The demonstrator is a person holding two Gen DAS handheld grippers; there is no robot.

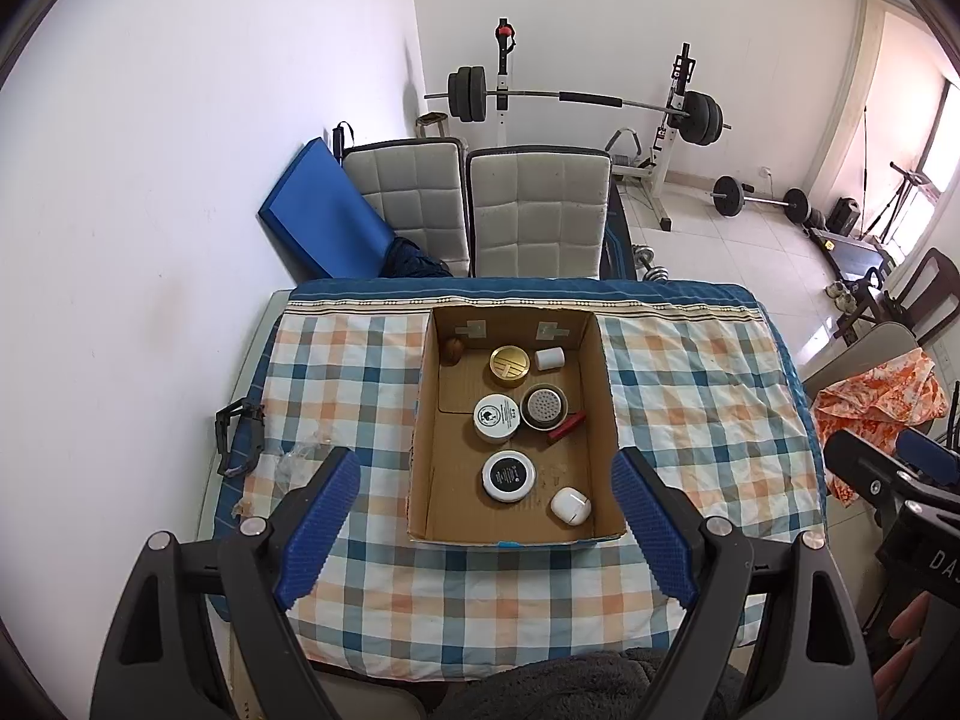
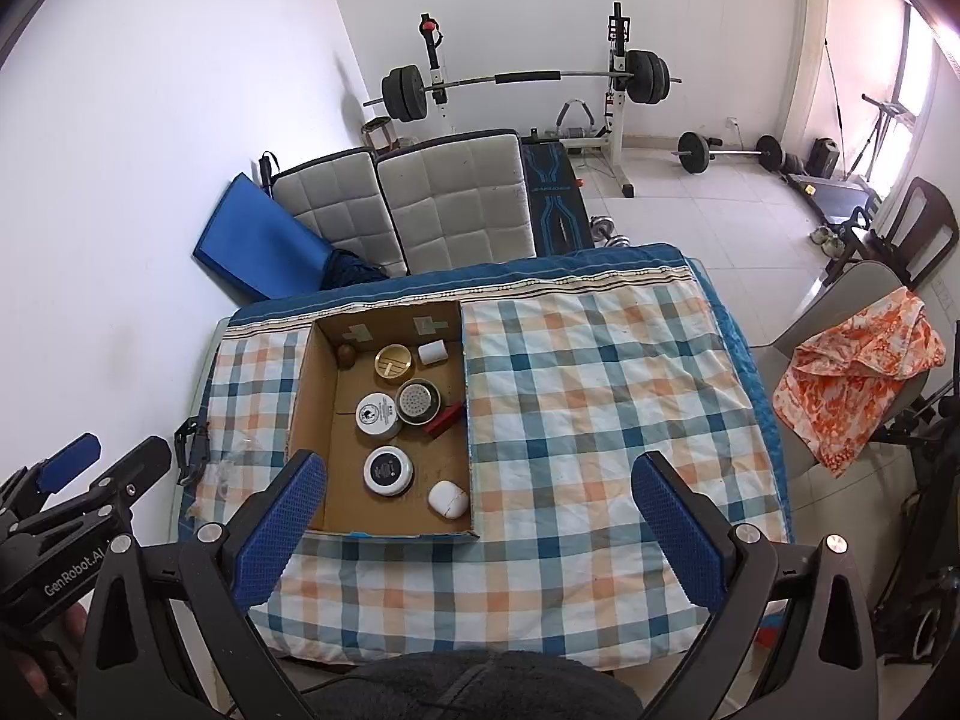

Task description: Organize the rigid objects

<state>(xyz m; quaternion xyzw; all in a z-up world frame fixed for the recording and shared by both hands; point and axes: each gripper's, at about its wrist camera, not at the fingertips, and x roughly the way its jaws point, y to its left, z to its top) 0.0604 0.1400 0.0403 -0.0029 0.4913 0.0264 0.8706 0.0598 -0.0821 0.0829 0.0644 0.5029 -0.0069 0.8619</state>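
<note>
Left gripper (image 1: 486, 531) and right gripper (image 2: 483, 531) are hovering wide apart, empty, above the checked-cloth bench (image 2: 600, 372); open brown cardboard box (image 1: 423, 420) is partly hiding a small red object (image 1: 567, 427).

White walls (image 1: 180, 120) are enclosing the room; pale tiled floor (image 1: 738, 252) is catching daylight coming from a window (image 2: 918, 78) at far right. Two grey quilted chair backs (image 1: 534, 210) are standing behind the surface w/ its checked cloth (image 2: 600, 390), a blue mat (image 1: 324, 210) leaning on the wall beside them. A barbell on a white rack (image 1: 576, 99) is sitting at the back wall, a smaller barbell (image 2: 729, 150) lying on the floor nearby. Orange-patterned fabric (image 2: 858, 372) is draping over a chair at right.
</note>
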